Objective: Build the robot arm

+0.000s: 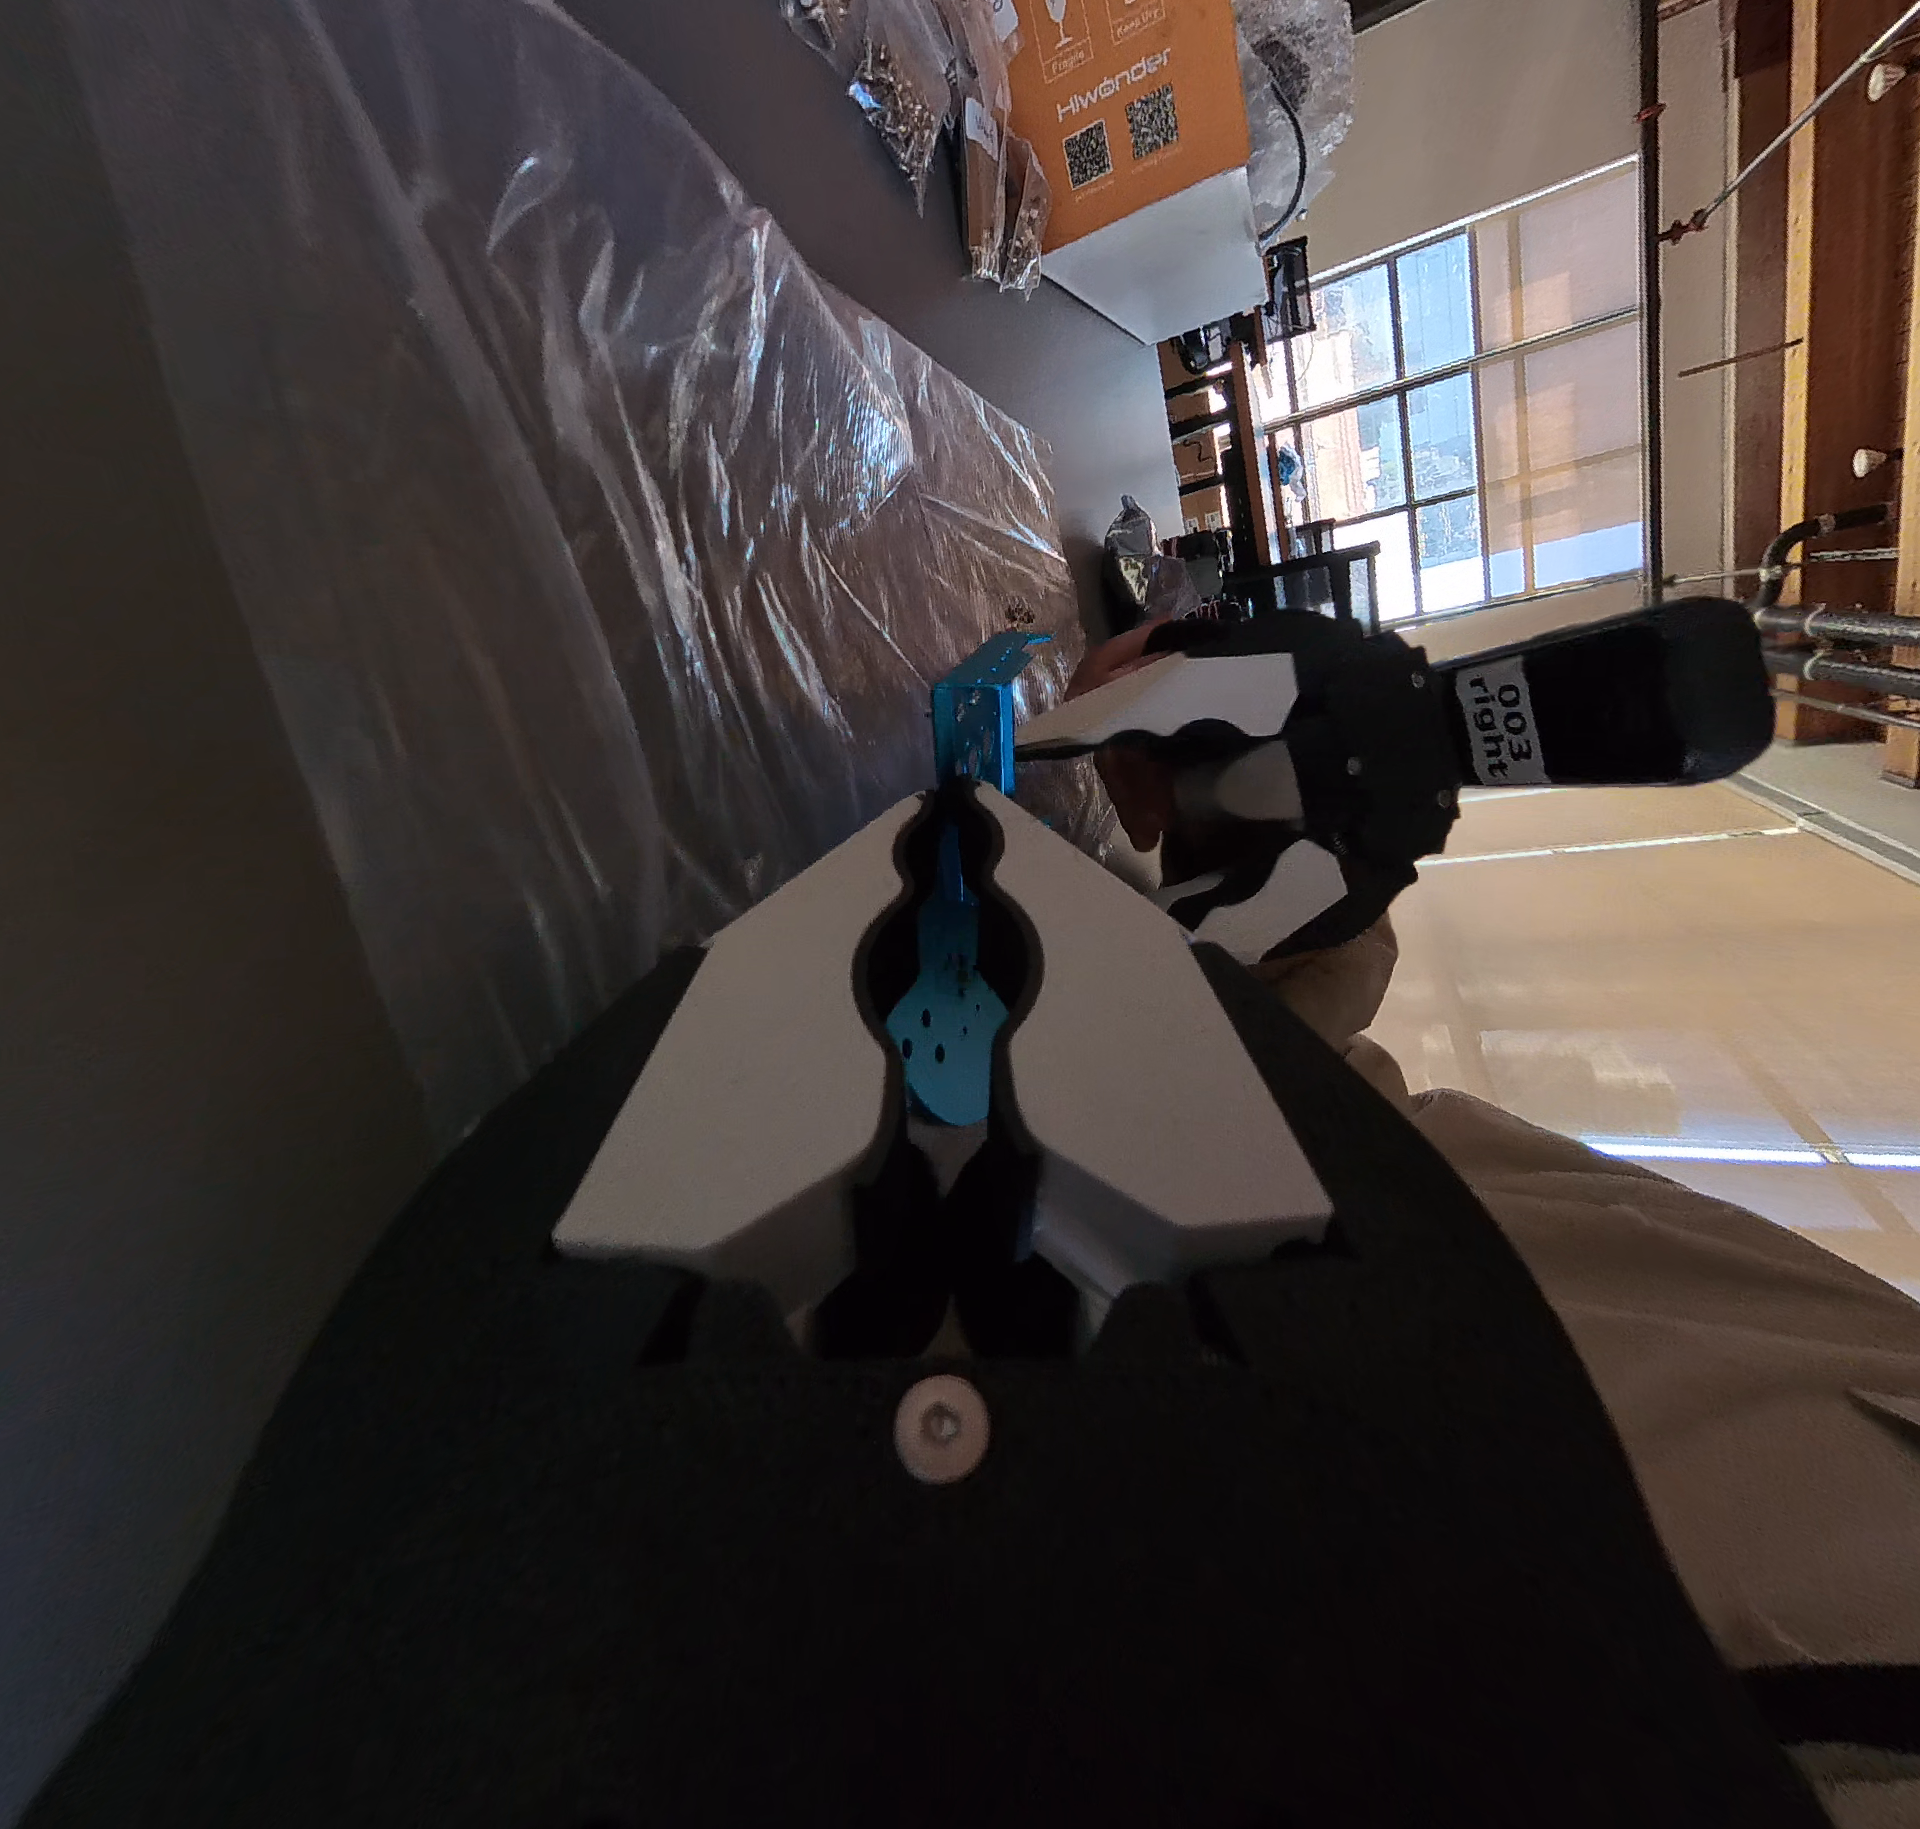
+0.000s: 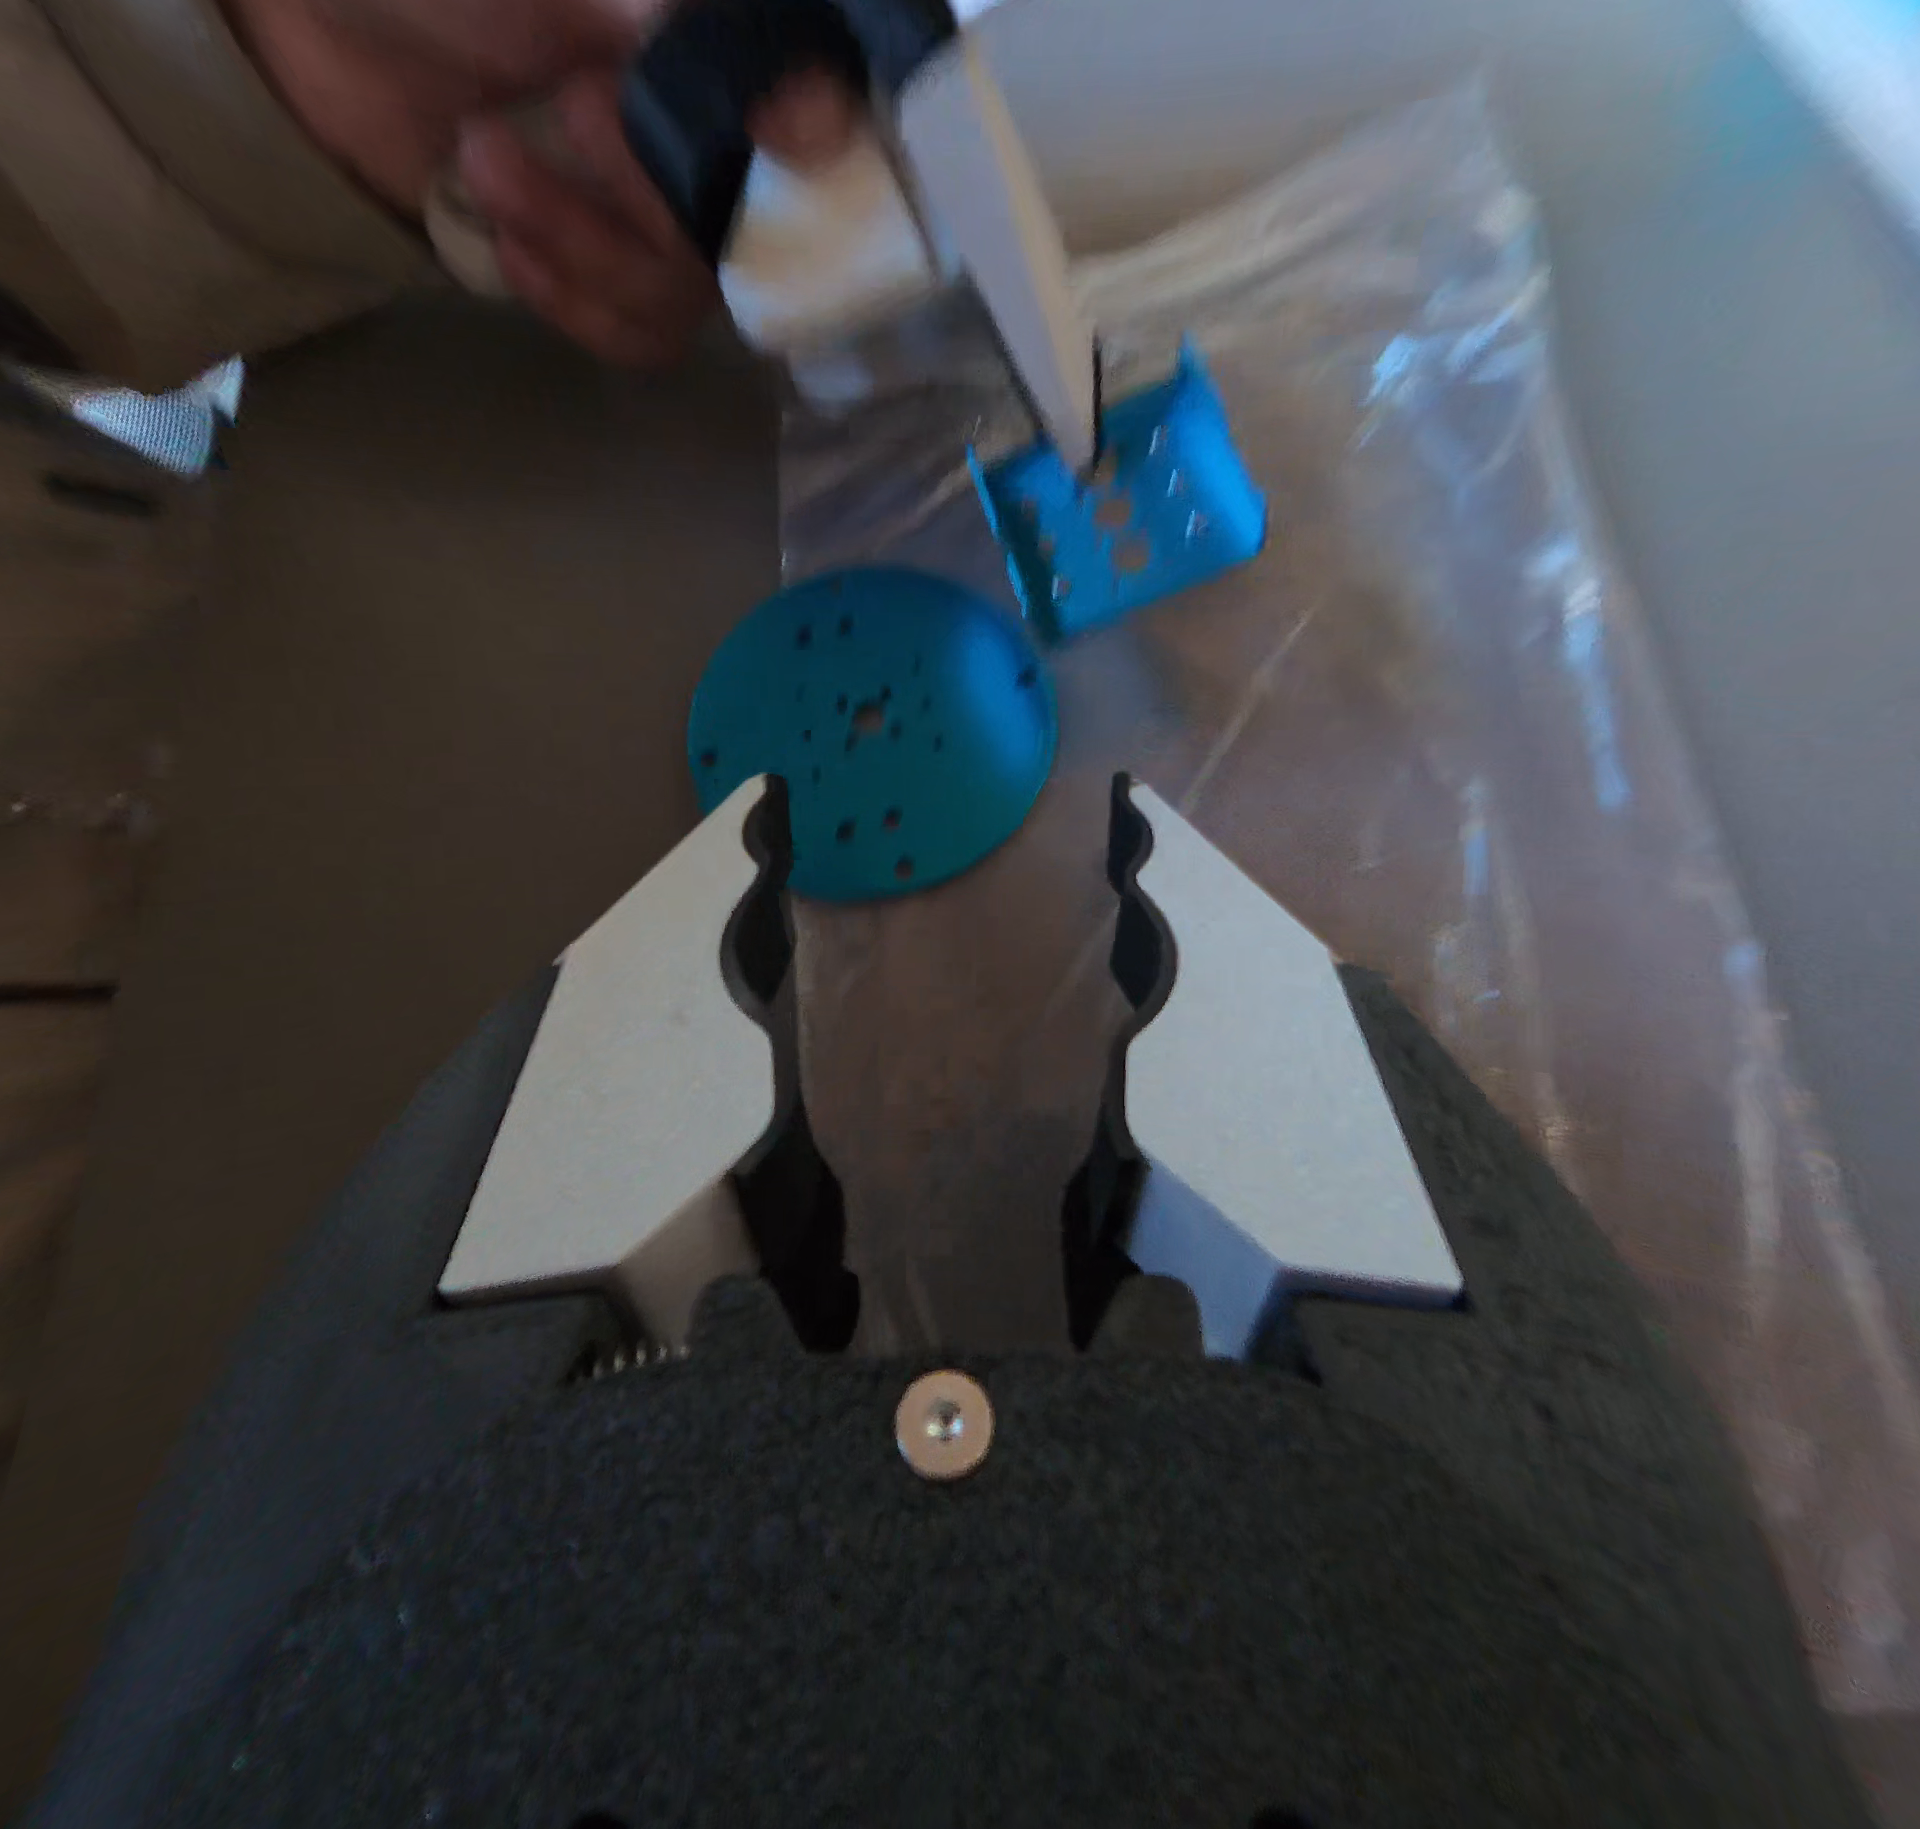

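Closest to the lens in the left wrist view, the left claw (image 1: 951, 792) had its white fingers pressed together at the tips, clamped on a blue perforated bracket (image 1: 971, 730); a blue holed piece showed through the gap between the fingers, though that view could not settle whether it belonged to the bracket. Left of the claw lay crinkled clear plastic sheeting (image 1: 582, 449) over the table (image 1: 727, 44). Farther right the other tool, the right claw (image 1: 1091, 803), reached toward the same bracket, a hand (image 1: 1117, 652) partly hidden behind it. Up the table sat small bags of hardware (image 1: 914, 75) and an orange box (image 1: 1132, 65), with windows beyond.

Only the right wrist view showed the right claw (image 2: 940, 792) spread wide and holding nothing, a blue round plate (image 2: 873, 730) with many holes lying just past its left fingertip (image 2: 743, 803), which overlapped the plate's edge. Whether they touched could not be told. To the right, the blurred left claw (image 2: 1075, 429) pinched the bracket (image 2: 1132, 522), tilted over the sheeting (image 2: 1455, 636), with a blurred hand (image 2: 520, 148) gripping its handle.
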`<state>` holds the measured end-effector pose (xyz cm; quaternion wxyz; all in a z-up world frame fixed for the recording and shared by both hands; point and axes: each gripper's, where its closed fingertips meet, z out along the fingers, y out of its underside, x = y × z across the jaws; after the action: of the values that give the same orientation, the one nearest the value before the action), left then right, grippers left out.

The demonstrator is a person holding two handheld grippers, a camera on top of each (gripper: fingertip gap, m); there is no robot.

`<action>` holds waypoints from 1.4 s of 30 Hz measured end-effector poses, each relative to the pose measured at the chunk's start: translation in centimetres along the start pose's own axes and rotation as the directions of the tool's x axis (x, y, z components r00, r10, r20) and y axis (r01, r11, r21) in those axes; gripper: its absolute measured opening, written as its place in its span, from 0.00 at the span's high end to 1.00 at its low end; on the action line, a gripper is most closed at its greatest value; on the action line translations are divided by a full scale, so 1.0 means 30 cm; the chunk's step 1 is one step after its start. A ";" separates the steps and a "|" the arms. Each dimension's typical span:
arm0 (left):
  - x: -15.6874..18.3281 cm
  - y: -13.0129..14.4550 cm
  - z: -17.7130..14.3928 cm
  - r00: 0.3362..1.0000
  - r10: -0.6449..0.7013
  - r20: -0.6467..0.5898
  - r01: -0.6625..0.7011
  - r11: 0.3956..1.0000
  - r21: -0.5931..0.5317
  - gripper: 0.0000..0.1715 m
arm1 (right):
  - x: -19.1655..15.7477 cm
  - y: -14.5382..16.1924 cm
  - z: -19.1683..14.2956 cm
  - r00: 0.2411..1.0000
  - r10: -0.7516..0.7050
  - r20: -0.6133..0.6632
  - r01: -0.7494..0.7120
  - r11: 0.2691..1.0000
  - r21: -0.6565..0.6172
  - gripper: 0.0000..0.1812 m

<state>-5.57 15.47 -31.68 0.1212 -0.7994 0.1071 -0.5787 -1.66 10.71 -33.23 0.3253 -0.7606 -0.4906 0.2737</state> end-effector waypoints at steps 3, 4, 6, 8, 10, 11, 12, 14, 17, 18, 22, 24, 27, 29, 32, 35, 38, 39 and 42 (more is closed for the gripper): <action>-0.005 0.007 -0.025 1.000 -0.001 0.010 0.001 1.000 0.008 0.99 | -0.039 0.007 0.039 0.999 -0.008 0.040 0.010 0.999 -0.048 0.50; -0.007 0.007 -0.032 1.000 -0.004 0.010 0.004 1.000 0.013 0.99 | -0.048 0.005 0.049 0.999 -0.043 0.020 0.044 0.997 -0.060 0.46; -0.009 0.006 -0.044 1.000 -0.012 0.005 0.012 1.000 0.019 0.99 | -0.037 0.004 0.070 0.992 -0.112 -0.062 0.105 0.990 -0.096 0.46; -0.011 0.012 -0.050 1.000 -0.013 0.005 0.013 1.000 0.014 0.99 | -0.034 -0.002 0.089 0.989 -0.119 -0.085 0.111 0.989 -0.099 0.47; -0.012 0.023 -0.051 1.000 -0.013 0.006 0.013 1.000 0.003 0.99 | -0.034 0.000 0.101 0.994 -0.087 -0.059 0.081 0.991 -0.107 0.49; -0.014 0.027 -0.052 1.000 -0.010 0.011 0.010 1.000 -0.001 0.99 | -0.031 0.000 0.100 0.993 -0.100 -0.061 0.093 0.990 -0.106 0.50; -0.016 0.030 -0.053 1.000 -0.008 0.016 0.008 1.000 -0.003 0.99 | -0.035 0.000 0.098 0.993 -0.102 -0.053 0.096 0.990 -0.105 0.53; -0.024 0.025 -0.060 1.000 -0.008 0.028 0.007 1.000 0.008 0.99 | -0.043 -0.002 0.098 0.992 -0.117 -0.051 0.112 0.989 -0.096 0.56; -0.045 0.000 -0.072 0.999 -0.007 0.053 0.005 0.999 0.033 0.99 | -0.051 -0.003 0.097 0.989 -0.134 -0.063 0.129 0.989 -0.076 0.56; -0.050 -0.008 -0.074 0.998 -0.007 0.059 0.004 0.999 0.039 0.99 | -0.052 -0.005 0.095 0.986 -0.147 -0.073 0.142 0.987 -0.073 0.56; -0.058 -0.023 -0.065 0.997 -0.001 0.075 -0.002 0.999 0.038 0.99 | -0.054 -0.018 0.088 0.967 -0.224 -0.121 0.218 0.974 -0.066 0.56; -0.058 -0.025 -0.055 0.997 0.002 0.079 -0.004 1.000 0.030 0.99 | -0.057 -0.027 0.083 0.946 -0.284 -0.158 0.278 0.959 -0.060 0.56; -0.057 -0.026 -0.039 0.996 0.010 0.084 -0.012 1.000 0.017 0.99 | -0.061 -0.038 0.076 0.913 -0.352 -0.208 0.348 0.936 -0.059 0.57; -0.056 -0.026 -0.029 0.996 0.016 0.087 -0.017 1.000 0.010 0.99 | -0.064 -0.045 0.071 0.888 -0.394 -0.238 0.391 0.918 -0.061 0.57; -0.050 -0.024 -0.013 0.996 0.024 0.083 -0.024 1.000 -0.001 0.99 | -0.075 -0.028 0.071 0.851 -0.467 -0.241 0.458 0.884 -0.096 0.74; -0.041 -0.007 0.002 0.997 0.037 0.071 -0.035 0.999 -0.028 0.99 | -0.041 -0.049 0.066 0.614 -0.649 -0.450 0.644 0.741 -0.189 0.90; -0.040 -0.007 0.002 0.996 0.044 0.072 -0.043 0.999 -0.021 0.99 | -0.046 -0.048 0.080 0.617 -0.618 -0.488 0.605 0.769 -0.208 0.97; -0.039 -0.006 0.002 0.997 0.040 0.065 -0.039 0.999 -0.024 0.99 | -0.056 -0.055 0.077 0.668 -0.580 -0.467 0.573 0.801 -0.175 0.93; -0.036 -0.006 0.002 0.998 0.039 0.058 -0.038 0.999 -0.024 0.99 | -0.052 -0.120 0.017 0.826 -0.388 -0.408 0.429 0.903 0.012 0.84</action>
<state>-5.84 15.97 -32.61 0.1261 -0.8151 0.1257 -0.5513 -4.65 10.49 -30.66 0.5074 -0.6594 -0.5512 0.0629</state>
